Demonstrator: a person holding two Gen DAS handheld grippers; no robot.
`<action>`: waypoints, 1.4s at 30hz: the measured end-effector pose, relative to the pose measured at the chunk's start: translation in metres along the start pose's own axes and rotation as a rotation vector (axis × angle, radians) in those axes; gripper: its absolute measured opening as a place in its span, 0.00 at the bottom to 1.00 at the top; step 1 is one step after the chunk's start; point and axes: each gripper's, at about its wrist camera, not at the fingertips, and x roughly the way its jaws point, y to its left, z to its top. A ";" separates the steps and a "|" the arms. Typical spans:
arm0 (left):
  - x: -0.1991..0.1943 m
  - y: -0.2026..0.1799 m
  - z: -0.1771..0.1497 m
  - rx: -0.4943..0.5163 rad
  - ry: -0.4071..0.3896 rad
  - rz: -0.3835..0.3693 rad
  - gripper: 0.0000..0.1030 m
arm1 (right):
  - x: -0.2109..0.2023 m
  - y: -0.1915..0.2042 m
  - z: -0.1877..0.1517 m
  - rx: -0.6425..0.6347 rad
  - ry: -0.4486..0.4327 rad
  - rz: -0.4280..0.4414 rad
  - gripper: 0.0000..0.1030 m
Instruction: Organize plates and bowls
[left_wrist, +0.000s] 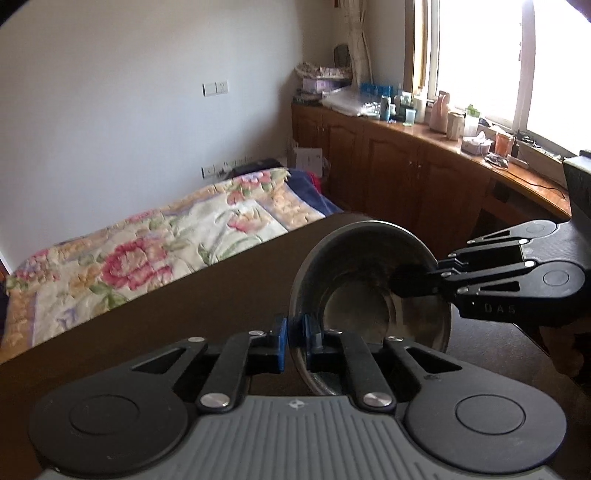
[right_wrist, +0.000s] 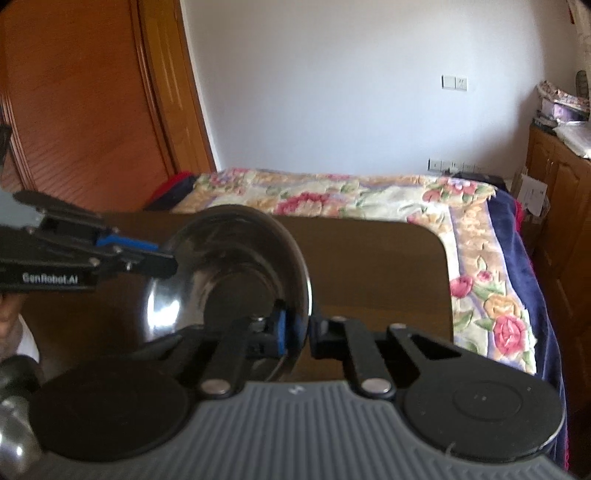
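low in the middle of both wrist views, a steel bowl (left_wrist: 369, 291) stood tilted on edge over the dark table (left_wrist: 184, 295). the left gripper (left_wrist: 295, 332) pinched its near rim, nearly closed; the right gripper (right_wrist: 295, 328) clamped the opposite rim likewise.

Daylight from the blown-out window (left_wrist: 480, 55) (top right) lights the room; fisheye edges bend, darken.

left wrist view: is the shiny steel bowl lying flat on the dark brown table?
No, the shiny round steel bowl is tipped on edge above the dark brown table, its rim pinched by the left gripper and right gripper.
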 end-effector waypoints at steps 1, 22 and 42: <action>-0.004 -0.001 0.000 0.003 -0.011 0.006 0.25 | -0.003 0.002 0.002 -0.002 -0.010 -0.002 0.11; -0.120 -0.015 -0.012 0.032 -0.179 0.061 0.25 | -0.081 0.060 0.011 -0.117 -0.153 -0.027 0.10; -0.181 -0.030 -0.087 -0.019 -0.203 0.047 0.25 | -0.110 0.099 -0.025 -0.145 -0.166 -0.015 0.10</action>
